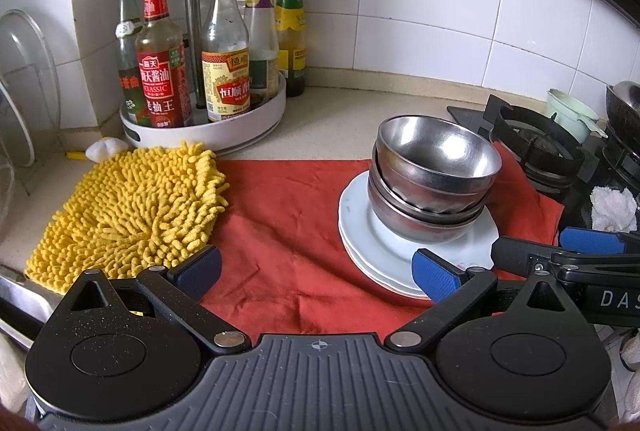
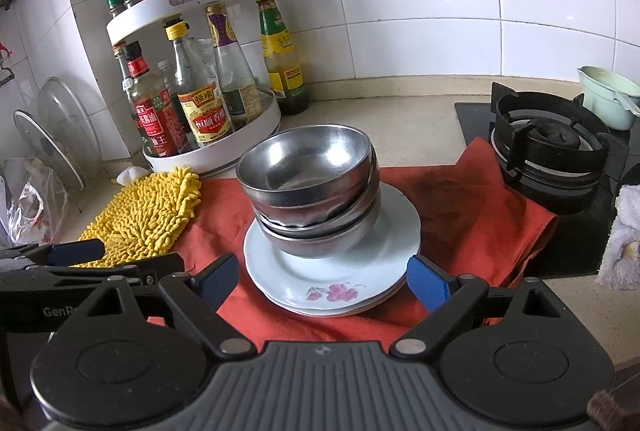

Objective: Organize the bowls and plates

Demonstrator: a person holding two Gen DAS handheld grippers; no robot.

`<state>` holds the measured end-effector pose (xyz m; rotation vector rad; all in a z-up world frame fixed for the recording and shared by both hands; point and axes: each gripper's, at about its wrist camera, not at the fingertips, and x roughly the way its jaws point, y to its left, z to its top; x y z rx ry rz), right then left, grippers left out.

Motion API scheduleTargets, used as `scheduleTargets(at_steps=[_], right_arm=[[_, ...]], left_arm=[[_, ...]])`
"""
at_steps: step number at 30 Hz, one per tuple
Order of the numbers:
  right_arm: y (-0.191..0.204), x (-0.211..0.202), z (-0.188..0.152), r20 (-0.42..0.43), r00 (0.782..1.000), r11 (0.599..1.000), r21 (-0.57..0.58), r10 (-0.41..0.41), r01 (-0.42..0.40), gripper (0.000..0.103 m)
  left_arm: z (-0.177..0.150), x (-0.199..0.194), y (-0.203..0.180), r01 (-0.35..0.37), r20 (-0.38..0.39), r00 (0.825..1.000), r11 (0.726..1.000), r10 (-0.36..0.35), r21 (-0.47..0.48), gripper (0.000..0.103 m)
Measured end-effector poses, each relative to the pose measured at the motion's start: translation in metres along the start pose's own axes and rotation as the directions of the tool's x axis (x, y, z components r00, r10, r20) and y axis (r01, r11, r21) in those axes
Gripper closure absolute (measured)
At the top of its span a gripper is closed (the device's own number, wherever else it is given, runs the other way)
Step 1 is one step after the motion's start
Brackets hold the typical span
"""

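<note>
A stack of steel bowls stands nested on a stack of white plates, the top plate with a pink flower print, on a red cloth. My left gripper is open and empty, over the cloth to the left of the plates, its right fingertip at the plates' near rim. My right gripper is open and empty, its jaws either side of the plates' near edge without touching. Each gripper shows at the edge of the other's view.
A yellow chenille mitt lies left of the cloth. A white two-tier turntable of sauce bottles stands behind. A gas burner is at right, pot lids in a rack at left.
</note>
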<state>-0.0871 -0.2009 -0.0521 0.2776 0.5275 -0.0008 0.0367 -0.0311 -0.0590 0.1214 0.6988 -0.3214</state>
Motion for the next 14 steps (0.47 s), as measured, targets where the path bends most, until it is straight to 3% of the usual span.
scheduleTargets(at_steps=[7,14], right_arm=[[0.0014,0.001,0.0006,-0.002,1.0,1.0,0.002,-0.005,0.005,0.016],[0.0038,-0.0007,0.0016,0.008,1.0,1.0,0.012,0.001,-0.001,0.016]], left_arm=[[0.0001,-0.0001,0.0029,0.003,0.011,1.0,1.0,-0.003,0.005,0.001],[-0.0009,-0.0074,0.0036,-0.015,0.088,0.996,0.999,0.012,0.037,0.0]])
